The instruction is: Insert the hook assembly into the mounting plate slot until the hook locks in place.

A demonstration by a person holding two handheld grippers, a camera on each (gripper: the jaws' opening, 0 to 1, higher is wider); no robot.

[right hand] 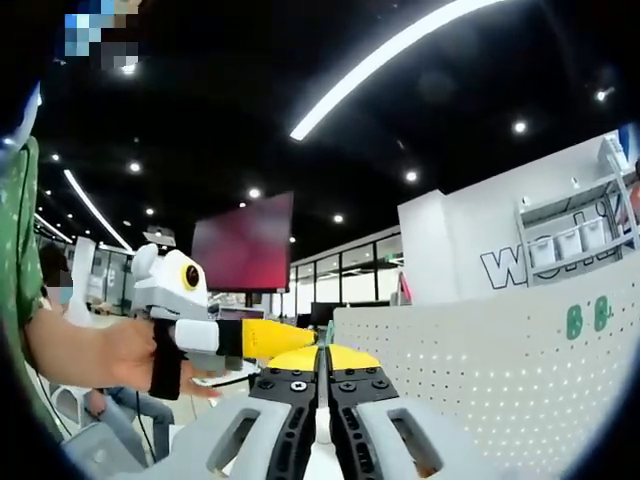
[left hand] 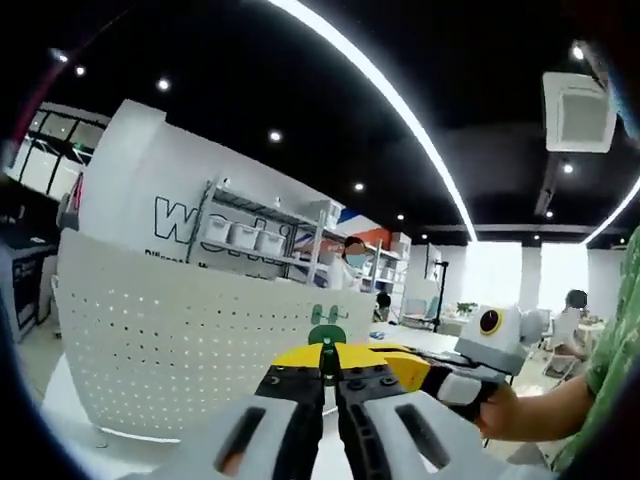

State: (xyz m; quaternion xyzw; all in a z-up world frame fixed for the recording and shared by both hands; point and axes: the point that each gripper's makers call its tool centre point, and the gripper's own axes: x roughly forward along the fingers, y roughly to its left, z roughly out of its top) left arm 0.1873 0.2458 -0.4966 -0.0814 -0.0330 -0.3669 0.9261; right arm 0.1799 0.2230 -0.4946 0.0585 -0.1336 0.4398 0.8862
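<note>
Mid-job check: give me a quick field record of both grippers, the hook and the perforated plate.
left gripper: jaws closed, apparently pinching the green hook at their tips
right gripper: jaws closed; what they hold, if anything, cannot be told
gripper relation: yellow tips close together, in front of the plate
mounting plate: white perforated board, upright
on plate: two green pieces near its upper edge
hook status: appears not yet inserted
background: shelves with bins

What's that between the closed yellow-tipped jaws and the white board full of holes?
In the left gripper view, a small green hook piece stands right above the left gripper, in front of the white pegboard. Whether it touches the board is unclear.
</note>
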